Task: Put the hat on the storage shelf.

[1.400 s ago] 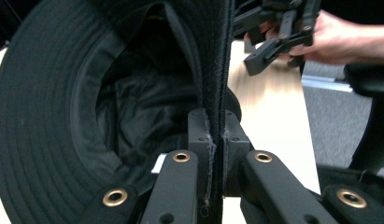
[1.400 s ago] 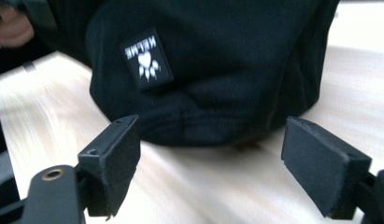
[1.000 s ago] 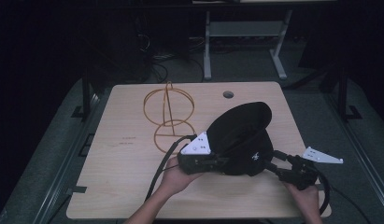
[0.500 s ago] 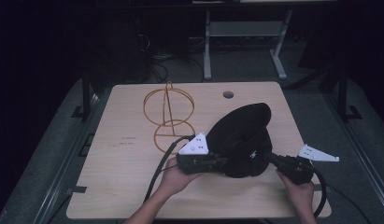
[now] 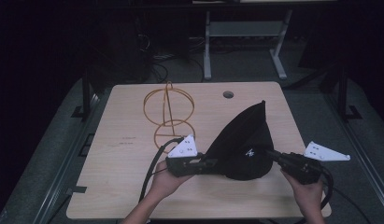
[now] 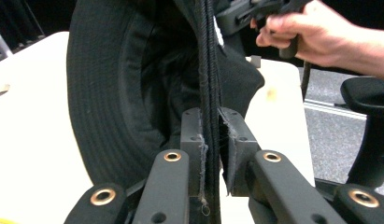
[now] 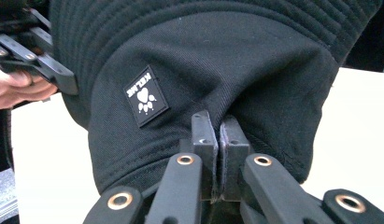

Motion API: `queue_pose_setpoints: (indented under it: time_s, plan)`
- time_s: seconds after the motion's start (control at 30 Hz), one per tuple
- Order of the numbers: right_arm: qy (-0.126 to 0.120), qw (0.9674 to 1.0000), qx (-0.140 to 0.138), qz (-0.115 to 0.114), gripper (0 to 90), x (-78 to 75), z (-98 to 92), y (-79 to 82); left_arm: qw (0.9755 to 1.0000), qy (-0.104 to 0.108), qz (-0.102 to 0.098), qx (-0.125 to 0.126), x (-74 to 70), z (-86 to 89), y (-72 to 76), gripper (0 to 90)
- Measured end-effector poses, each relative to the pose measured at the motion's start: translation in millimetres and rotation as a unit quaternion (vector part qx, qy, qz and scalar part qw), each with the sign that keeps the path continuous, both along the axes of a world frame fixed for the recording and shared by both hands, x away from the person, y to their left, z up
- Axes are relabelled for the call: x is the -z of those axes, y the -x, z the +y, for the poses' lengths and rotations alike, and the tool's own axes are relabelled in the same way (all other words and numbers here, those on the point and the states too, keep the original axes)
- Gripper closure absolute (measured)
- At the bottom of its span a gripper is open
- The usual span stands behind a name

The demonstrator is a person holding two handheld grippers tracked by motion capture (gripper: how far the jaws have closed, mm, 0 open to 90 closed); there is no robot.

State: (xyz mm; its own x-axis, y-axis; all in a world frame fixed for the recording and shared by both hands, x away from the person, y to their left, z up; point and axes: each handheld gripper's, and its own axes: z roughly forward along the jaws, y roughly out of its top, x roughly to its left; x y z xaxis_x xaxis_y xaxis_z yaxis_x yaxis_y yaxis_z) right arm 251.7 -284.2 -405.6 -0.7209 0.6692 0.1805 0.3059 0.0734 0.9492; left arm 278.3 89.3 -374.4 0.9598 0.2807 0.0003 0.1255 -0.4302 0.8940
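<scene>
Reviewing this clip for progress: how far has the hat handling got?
Done: the left gripper pinches the black hat's brim and the right gripper is shut on its crown fabric. In hand: the hat is held up between them over the table. Left, probably: placing it on the wire stand, which is bare.

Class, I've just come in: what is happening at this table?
A person holds a black hat between two handheld grippers. The left gripper pinches the hat's brim, and the right gripper is shut on the crown fabric near its patch. The hat is lifted and tilted above the table. A yellow wire stand stands behind, untouched.
</scene>
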Motion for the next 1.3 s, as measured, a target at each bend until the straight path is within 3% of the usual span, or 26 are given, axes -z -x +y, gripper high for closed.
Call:
queue_pose_setpoints:
  time_s: [0.17, 0.4, 0.63, 0.93, 1.17, 1.23, 1.3]
  plan:
    - [0.000, 0.9999, -0.009, -0.005, 87.3, -14.8, 2.2, -0.1, 0.9999, -0.002, -0.008, -0.010, -0.9, 3.7, 0.4, 75.3]
    - [0.023, 0.9995, -0.016, -0.013, 87.3, -35.4, 5.8, -4.0, 0.9994, -0.013, -0.016, -0.028, -1.4, 8.9, 1.8, 62.8]
    - [0.037, 0.9990, -0.019, -0.017, 87.4, -49.6, 6.5, -7.1, 0.9989, -0.017, -0.022, -0.037, -1.1, 14.2, 4.5, 56.8]
    - [0.056, 0.9979, -0.022, -0.023, 87.4, -68.0, 14.0, -7.2, 0.9980, -0.025, -0.013, -0.056, 8.6, 30.7, 11.2, 47.6]
    - [0.065, 0.9972, -0.032, -0.020, 87.3, -89.9, 22.4, -14.9, 0.9970, -0.033, 0.002, -0.070, 19.3, 50.1, 18.6, 41.6]
    - [0.073, 0.9962, -0.039, -0.029, 87.4, -102.8, 27.2, -18.8, 0.9966, -0.033, 0.007, -0.075, 21.4, 56.5, 19.1, 41.2]
    - [0.073, 0.9960, -0.041, -0.031, 87.4, -106.2, 28.1, -19.6, 0.9964, -0.032, 0.010, -0.078, 22.8, 60.8, 19.4, 40.9]
